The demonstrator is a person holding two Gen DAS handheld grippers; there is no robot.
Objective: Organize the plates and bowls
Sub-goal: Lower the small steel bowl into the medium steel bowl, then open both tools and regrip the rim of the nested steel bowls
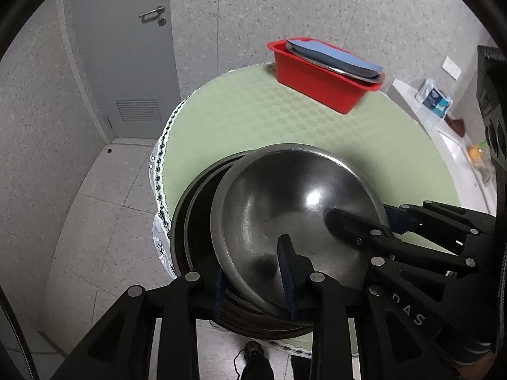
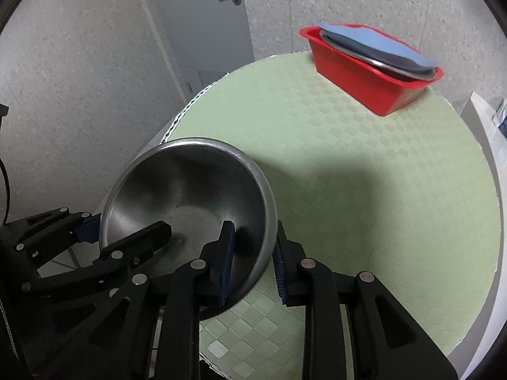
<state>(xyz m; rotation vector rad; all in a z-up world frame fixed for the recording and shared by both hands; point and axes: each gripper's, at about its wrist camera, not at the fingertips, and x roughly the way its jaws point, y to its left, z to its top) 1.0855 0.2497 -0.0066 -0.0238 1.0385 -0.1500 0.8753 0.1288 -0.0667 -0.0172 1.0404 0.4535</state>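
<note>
A steel bowl [image 1: 285, 202] [image 2: 190, 190] sits tilted in a dark bowl [image 1: 193, 221] at the near left edge of the round green table [image 2: 364, 190]. My left gripper [image 1: 253, 285] straddles the steel bowl's near rim, one finger inside and one outside between the two bowls. My right gripper [image 2: 253, 262] straddles the rim on the bowl's right side; its fingers also show in the left wrist view [image 1: 358, 221]. A red tub [image 1: 320, 82] [image 2: 370, 76] at the far side holds stacked plates with a blue one on top [image 1: 332, 55] [image 2: 377, 47].
A grey door [image 1: 126, 63] and speckled walls stand behind the table. A white counter [image 1: 443, 139] with small items runs to the right. The tiled floor lies below the table's left edge.
</note>
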